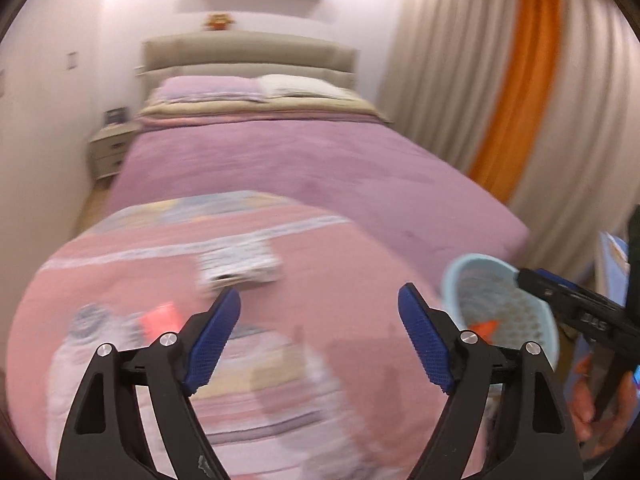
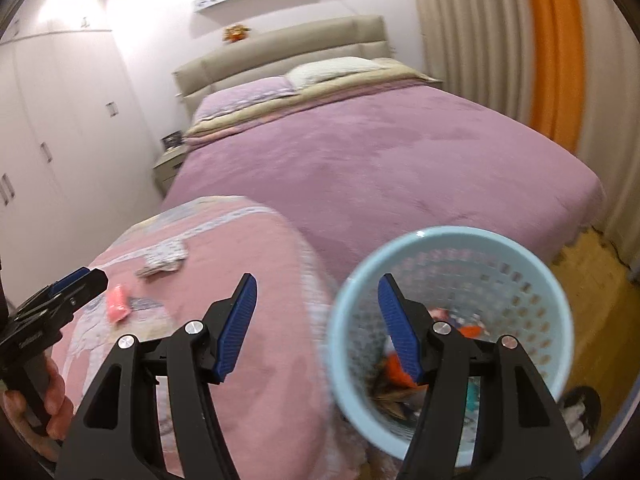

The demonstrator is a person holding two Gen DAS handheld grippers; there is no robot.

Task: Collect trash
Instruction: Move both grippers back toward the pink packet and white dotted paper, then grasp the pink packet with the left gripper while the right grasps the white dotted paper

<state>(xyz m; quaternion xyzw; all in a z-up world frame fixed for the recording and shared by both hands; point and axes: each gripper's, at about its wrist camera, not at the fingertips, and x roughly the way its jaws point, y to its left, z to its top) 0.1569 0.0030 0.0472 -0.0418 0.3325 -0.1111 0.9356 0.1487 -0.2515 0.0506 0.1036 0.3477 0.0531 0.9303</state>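
Two pieces of trash lie on the pink patterned blanket [image 2: 248, 344]: one pink wrapper [image 2: 117, 304] and, farther back, one crumpled white printed packet [image 2: 164, 261]. One pale blue perforated wastebasket [image 2: 532, 280] stands just beside the blanket — inside it, orange and brownish scraps, too blurred to count. The left hand-held gripper [image 1: 320, 330] has its jaws wide apart with nothing between them, above the blanket near the packet. The right hand-held gripper [image 2: 318, 320] also stands apart and empty, its right finger over the basket's mouth.
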